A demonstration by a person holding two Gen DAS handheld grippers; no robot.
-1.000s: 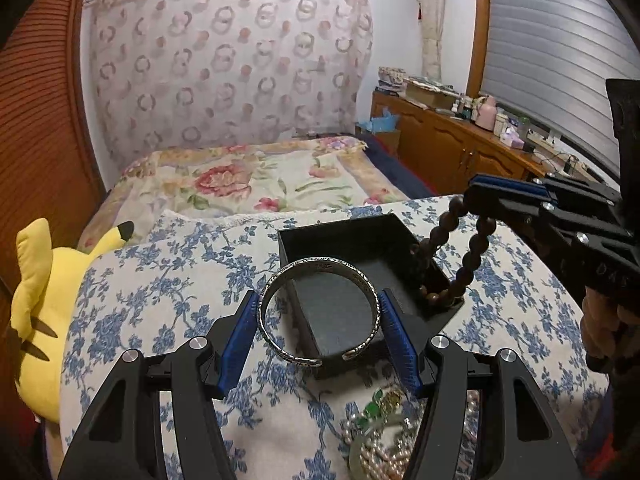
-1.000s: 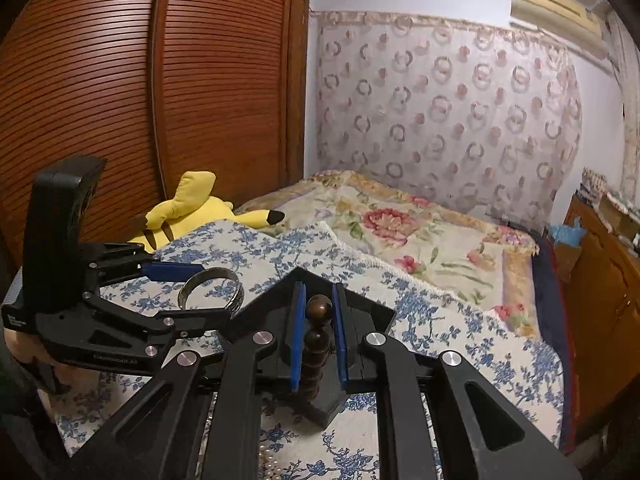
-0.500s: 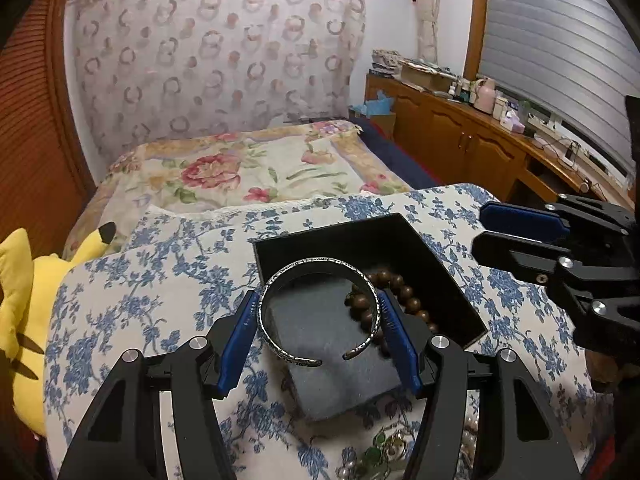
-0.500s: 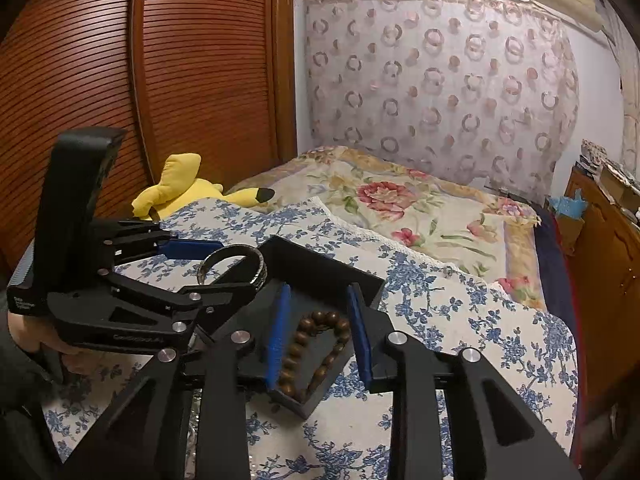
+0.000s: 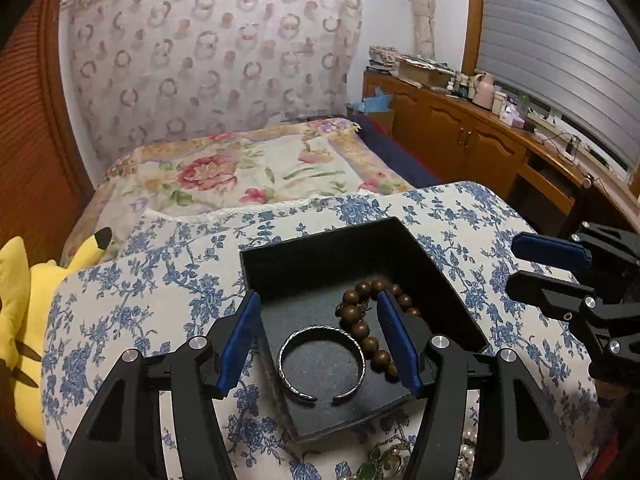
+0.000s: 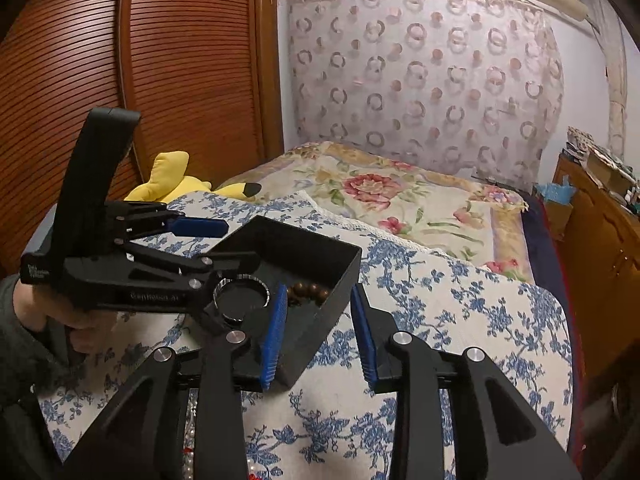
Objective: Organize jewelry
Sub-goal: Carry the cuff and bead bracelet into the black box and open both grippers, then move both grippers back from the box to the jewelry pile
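A black box [image 5: 320,236] [image 6: 336,296] with a grey foam floor stands on the blue-flowered cloth. A silver open bangle [image 5: 322,362] [image 6: 244,279] lies flat on the foam, and a brown wooden bead bracelet [image 5: 360,328] [image 6: 310,290] lies beside it on the right. My left gripper [image 5: 318,296] [image 6: 240,242] hovers over the box's near part, open, its blue pads clear of the bangle below. My right gripper [image 6: 319,336] [image 5: 514,262] is off the box's right side; its jaws are opening with nothing held between them.
A heap of pearls and green jewelry [image 5: 384,460] lies on the cloth just in front of the box. A yellow plush toy [image 5: 24,300] sits at the left edge. Behind are a flowered bed [image 5: 248,176], a wooden cabinet [image 5: 460,136] and a slatted wardrobe [image 6: 100,60].
The bead bracelet dropped from my right gripper into the box, and that gripper opened and drew back. The bangle left my left gripper's pads and now lies on the foam.
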